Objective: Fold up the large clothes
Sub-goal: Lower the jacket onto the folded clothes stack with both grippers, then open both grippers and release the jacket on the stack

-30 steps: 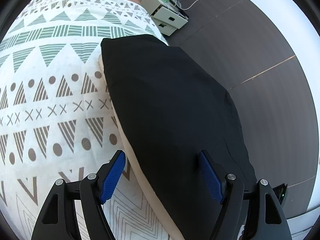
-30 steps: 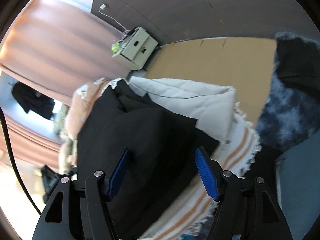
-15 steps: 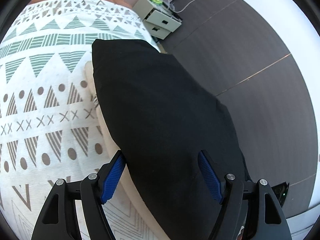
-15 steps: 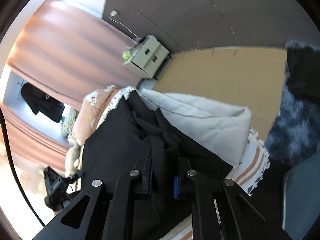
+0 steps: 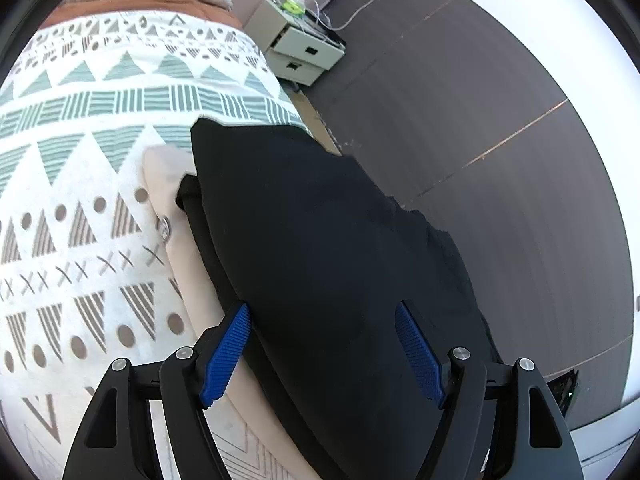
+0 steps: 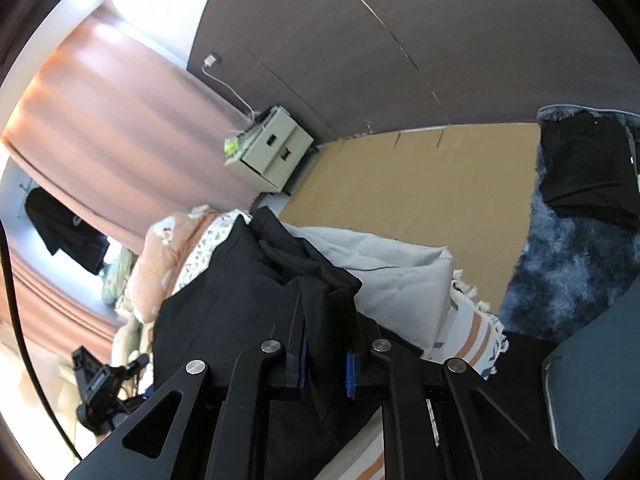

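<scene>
On the patterned bedspread [image 5: 80,184], the black garment [image 5: 332,248] lies along the bed's edge w/ the right gripper [image 6: 326,356] pinched onto a bunched fold, prob. to lift it over, while the left gripper [image 5: 322,344] hovers wide apart above the cloth, gripping nothing.

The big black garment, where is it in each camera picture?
Left wrist view: the big black garment lies across the middle, running from upper left toward the bottom, over the patterned bedspread.
Right wrist view: it fills the lower left middle, pinched by the right hand-held gripper.
Shared landmark: the pale two-drawer nightstand.
</scene>
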A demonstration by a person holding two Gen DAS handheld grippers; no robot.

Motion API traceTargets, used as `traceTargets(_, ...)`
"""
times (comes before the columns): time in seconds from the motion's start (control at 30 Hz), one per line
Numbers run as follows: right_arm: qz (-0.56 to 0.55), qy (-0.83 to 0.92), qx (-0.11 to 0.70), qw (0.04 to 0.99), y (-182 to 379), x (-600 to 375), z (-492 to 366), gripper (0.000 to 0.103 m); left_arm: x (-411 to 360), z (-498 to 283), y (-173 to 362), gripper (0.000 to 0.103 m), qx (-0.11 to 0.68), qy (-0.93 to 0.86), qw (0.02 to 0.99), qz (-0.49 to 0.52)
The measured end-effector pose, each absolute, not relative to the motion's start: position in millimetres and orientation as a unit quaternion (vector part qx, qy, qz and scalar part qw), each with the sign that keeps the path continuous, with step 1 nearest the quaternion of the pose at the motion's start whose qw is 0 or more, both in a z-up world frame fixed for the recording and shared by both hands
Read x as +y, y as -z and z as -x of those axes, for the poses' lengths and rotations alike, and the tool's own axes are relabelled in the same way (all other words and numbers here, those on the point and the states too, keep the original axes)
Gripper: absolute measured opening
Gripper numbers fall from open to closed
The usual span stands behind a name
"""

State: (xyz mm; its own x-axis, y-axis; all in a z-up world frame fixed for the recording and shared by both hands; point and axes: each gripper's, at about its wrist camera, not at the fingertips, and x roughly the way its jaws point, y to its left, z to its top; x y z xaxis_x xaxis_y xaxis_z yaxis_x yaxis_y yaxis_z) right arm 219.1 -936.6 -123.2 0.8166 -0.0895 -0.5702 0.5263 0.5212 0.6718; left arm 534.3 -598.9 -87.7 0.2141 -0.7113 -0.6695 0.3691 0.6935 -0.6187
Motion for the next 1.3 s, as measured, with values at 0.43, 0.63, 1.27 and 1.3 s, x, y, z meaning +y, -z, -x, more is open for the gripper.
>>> traceTargets(0.43,-0.447,0.212,0.281,0.822,124.0,-906.1,-185.1,0.034,-572.5,-502.1,86.6,0.074,0.494,0.355,0.788,0.095)
traceTargets(0.63,-0.433,0.194,0.289,0.832,114.9,-859.3,-165.7,0.034,-554.5,-461.9,73.7,0.074,0.487,0.378,0.784,0.073)
traceTargets(1.27,-0.372,0.229,0.281,0.854,65.6,-746.1,-118.3,0.098,-411.3,-370.8,-18.0,0.103,0.393,0.369,0.839,0.066)
traceTargets(1.3,-0.368,0.231,0.279,0.856,62.9,-741.3,-117.9,0.098,-406.5,-369.0,-21.0,0.103,0.391,0.369,0.841,0.068)
